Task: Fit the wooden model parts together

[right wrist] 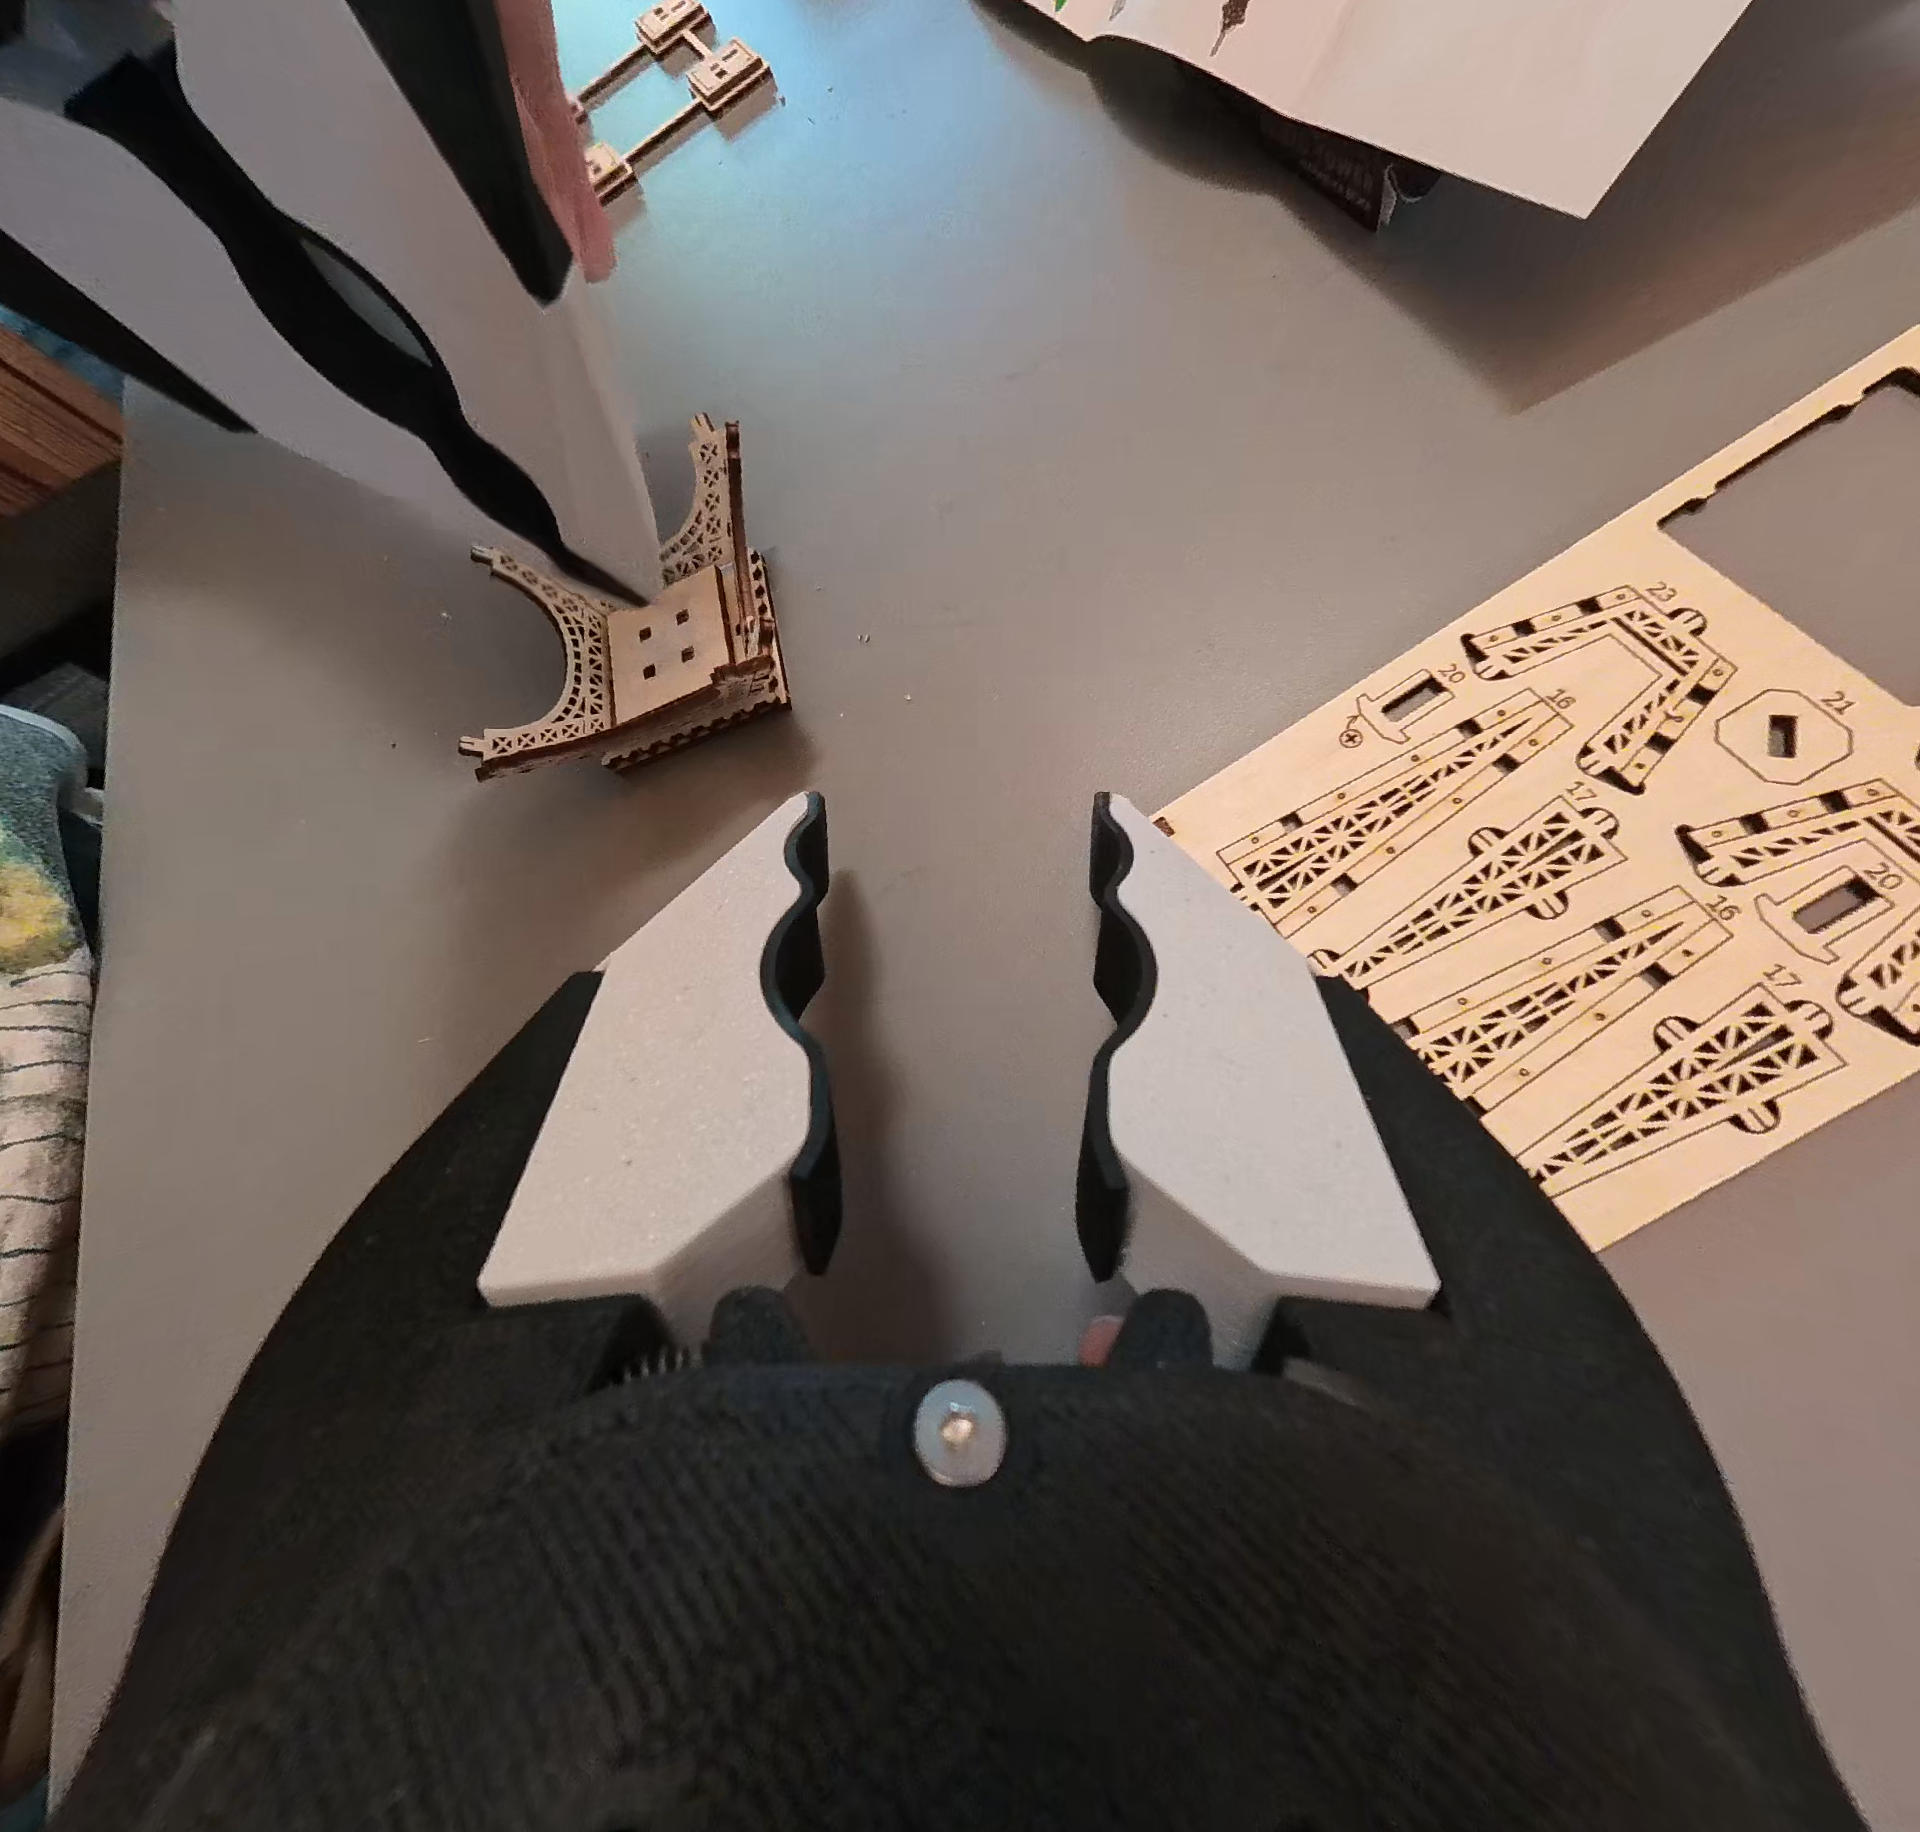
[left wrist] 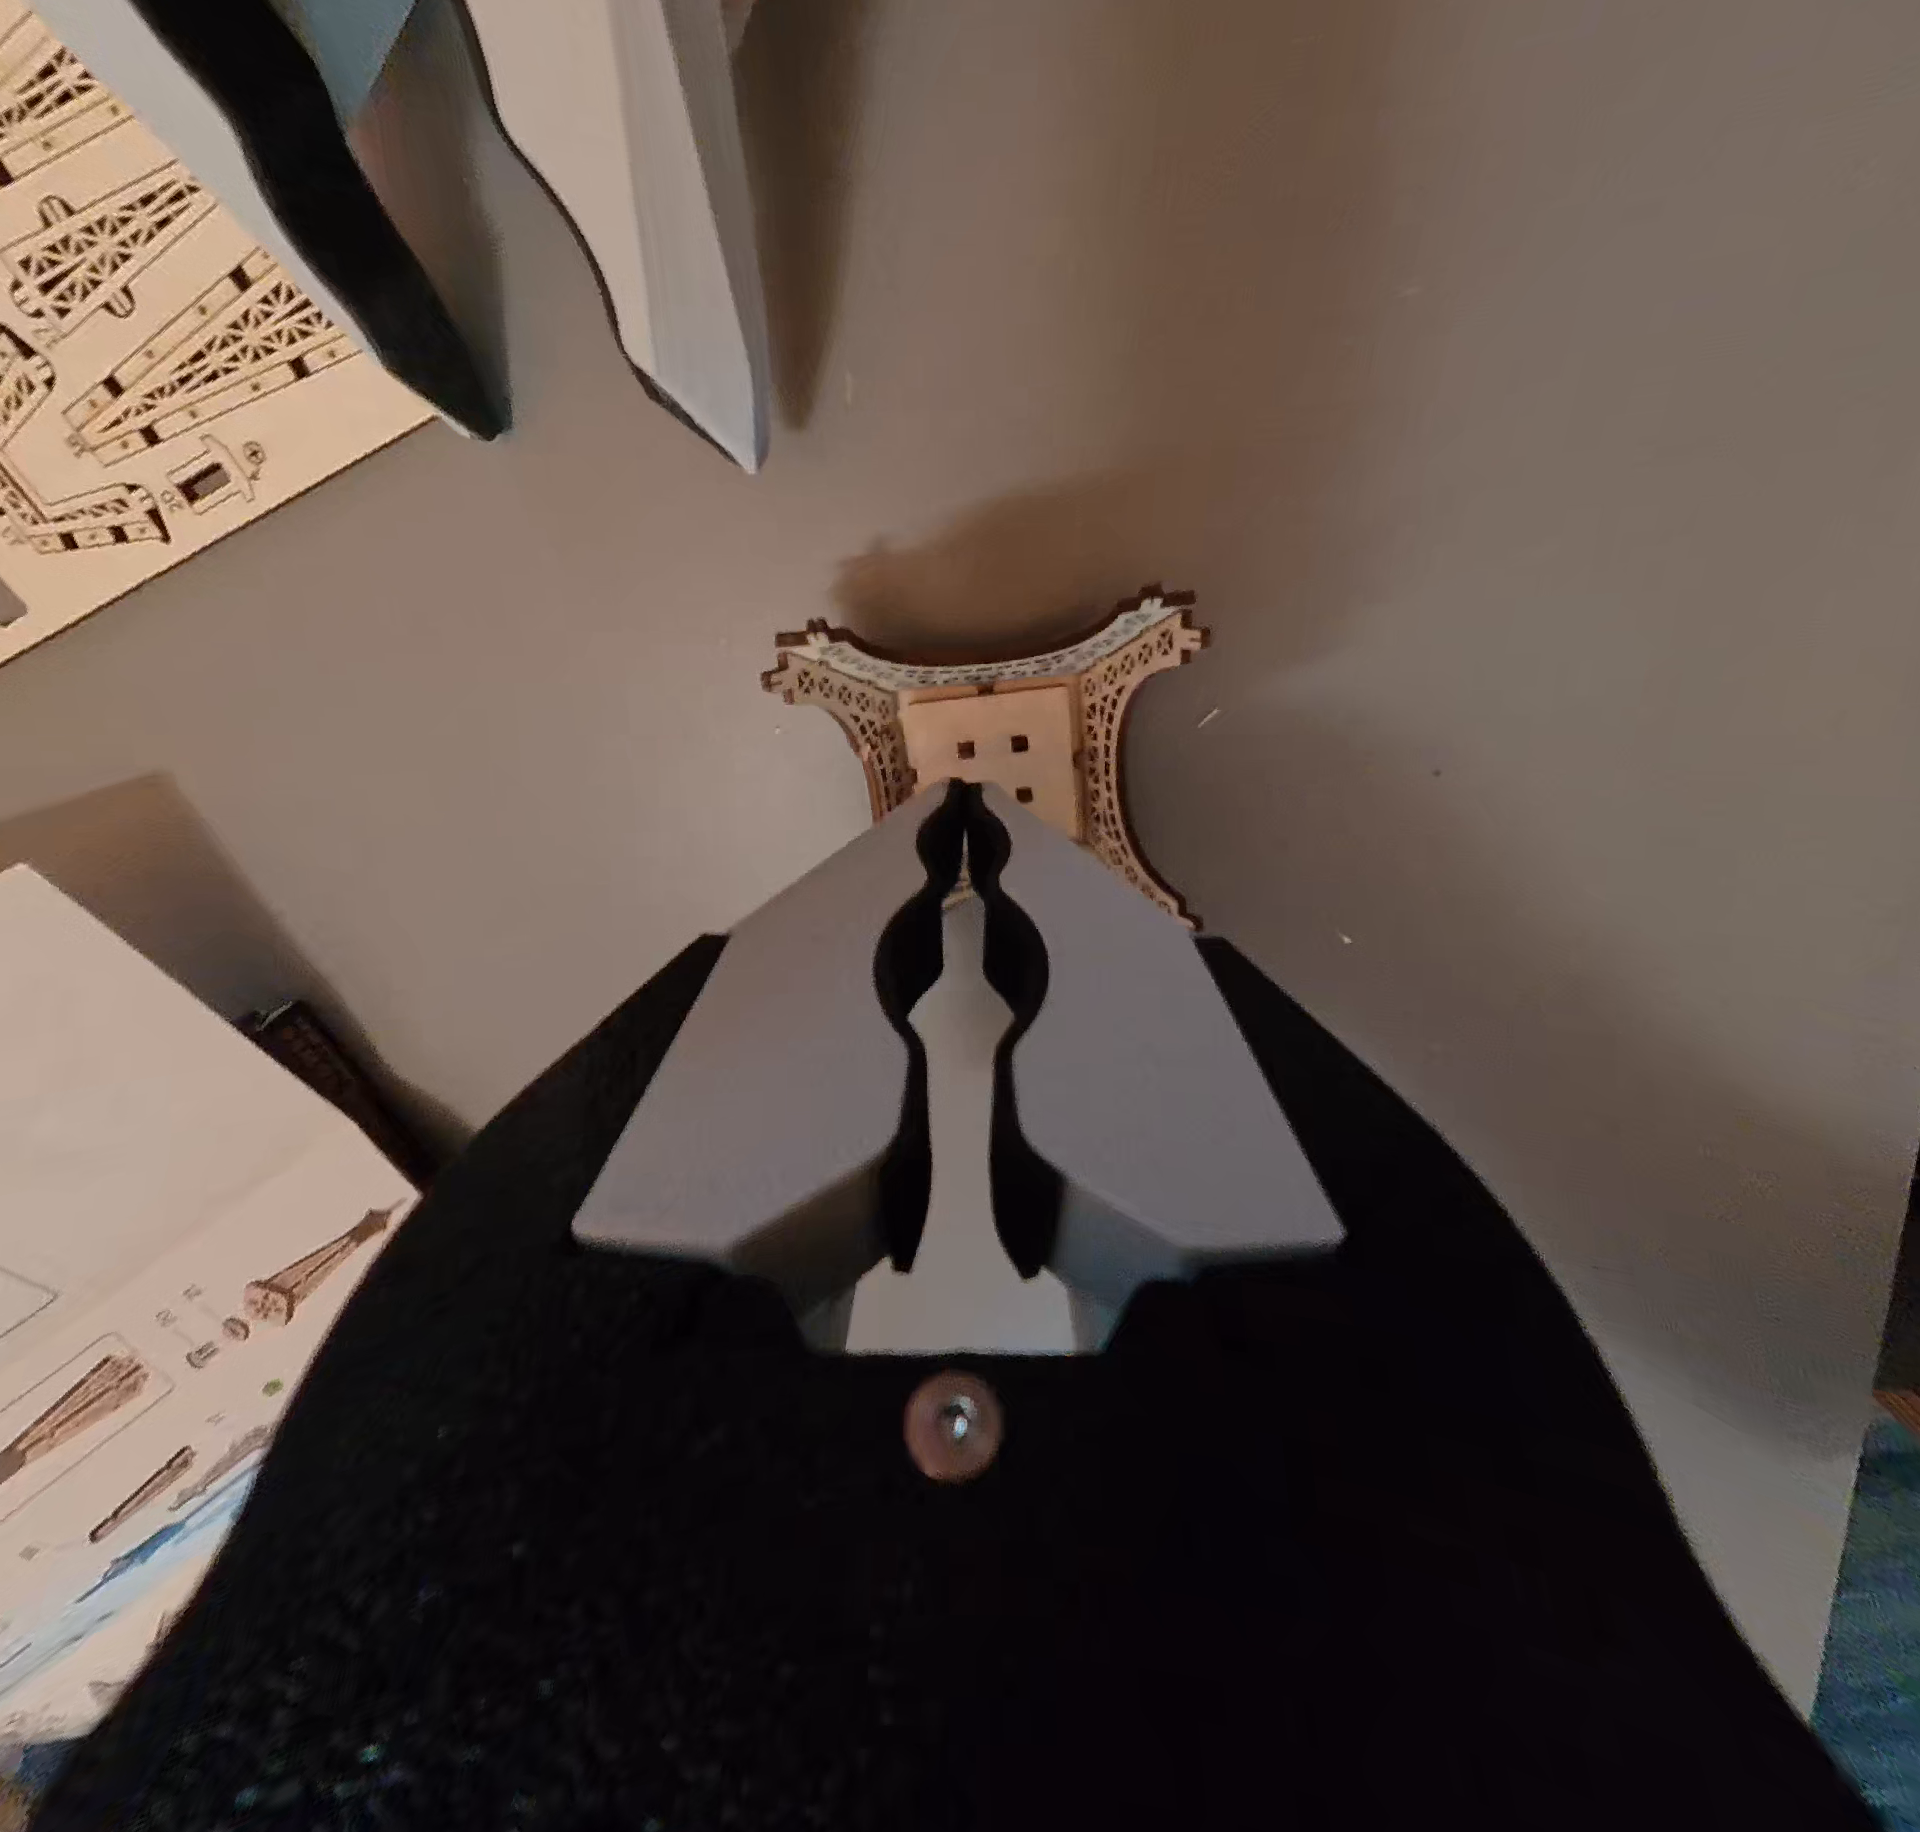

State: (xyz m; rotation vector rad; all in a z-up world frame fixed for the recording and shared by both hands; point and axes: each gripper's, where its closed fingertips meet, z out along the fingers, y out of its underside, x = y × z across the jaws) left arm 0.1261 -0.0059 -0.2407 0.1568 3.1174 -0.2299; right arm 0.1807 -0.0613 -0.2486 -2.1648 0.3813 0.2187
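Grey tabletop (right wrist: 1039, 432) w/ a laser-cut plywood parts sheet (right wrist: 1558, 951) at its right side and a folded instruction leaflet (right wrist: 1403, 16) at the far edge. The part-built wooden tower base (right wrist: 644, 660), lattice legs splayed and a square deck w/ four holes, lies on its side near the table's left edge. Left gripper (left wrist: 961, 790) is pinched shut, tips on the deck edge of the tower base (left wrist: 987, 733); whether it clamps wood or just presses can't be told. Right gripper (right wrist: 961, 816) hangs spread wide, empty, over bare table. Base sits ahead-left of it, near but apart; sheet lies just beside its right finger. Likely next: right gripper fetches a piece from the sheet, being the nearer one, while left steadies the base. A small loose frame of linked wooden blocks (right wrist: 675, 89) rests farther back.
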